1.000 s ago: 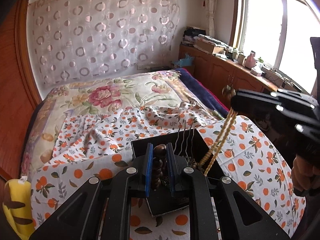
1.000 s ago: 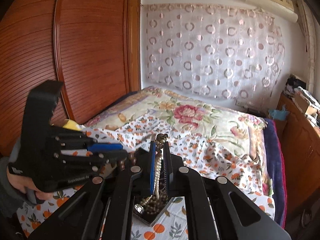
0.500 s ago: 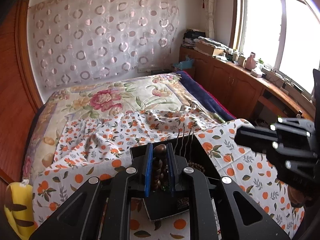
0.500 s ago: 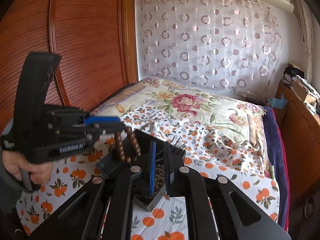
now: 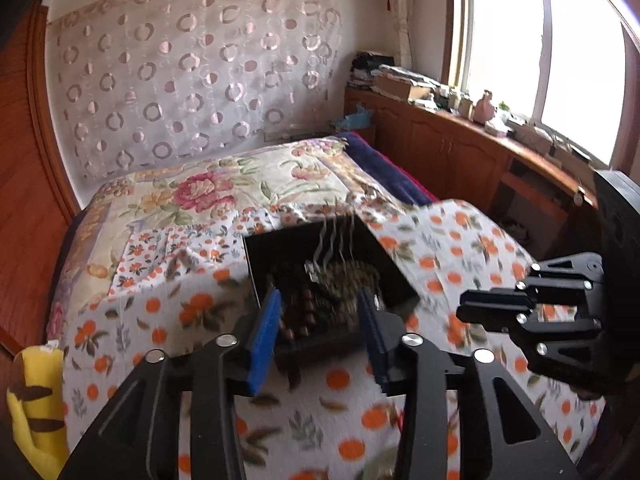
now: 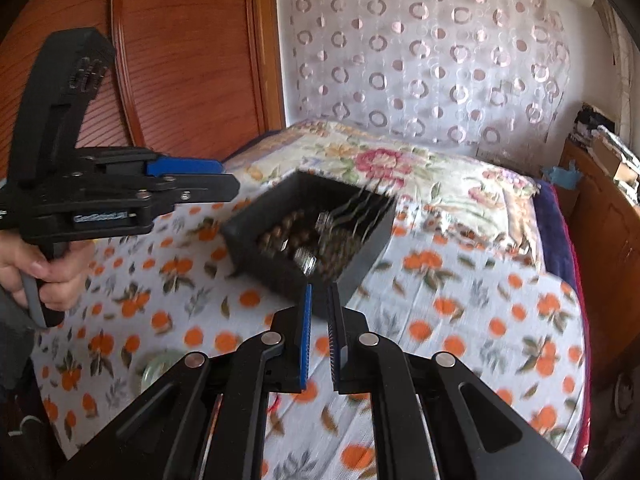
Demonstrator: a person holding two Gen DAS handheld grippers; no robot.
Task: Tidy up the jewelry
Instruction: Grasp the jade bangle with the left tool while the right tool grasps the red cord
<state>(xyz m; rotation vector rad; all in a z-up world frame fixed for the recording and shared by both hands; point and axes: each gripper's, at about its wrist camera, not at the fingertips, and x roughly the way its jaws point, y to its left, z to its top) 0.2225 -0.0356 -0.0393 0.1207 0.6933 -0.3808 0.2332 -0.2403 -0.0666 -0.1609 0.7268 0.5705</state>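
A black jewelry box (image 5: 396, 276) (image 6: 256, 220) sits on the orange-print cloth on the bed. It holds brown bead strings (image 5: 298, 312) (image 6: 284, 232), a pale bead necklace (image 5: 352, 276) and thin silver chains (image 5: 334, 240) draped over its far wall. My left gripper (image 5: 320, 320) is open and empty, just in front of the box. My right gripper (image 6: 319, 312) is nearly closed with a narrow gap and holds nothing, a little short of the box corner. Each gripper shows from the side in the other view: the right in the left wrist view (image 5: 496, 308), the left in the right wrist view (image 6: 216, 184).
A small glass bangle or dish (image 6: 158, 368) lies on the cloth near the front. A yellow plush toy (image 5: 36, 404) sits at the bed's left edge. A wooden wardrobe (image 6: 180, 60) stands left of the bed. A wooden sideboard (image 5: 460, 152) runs under the window.
The left gripper has opened and dropped the brown beads into the box. The right gripper let go of the pale necklace, which now lies in the box, and pulled back.
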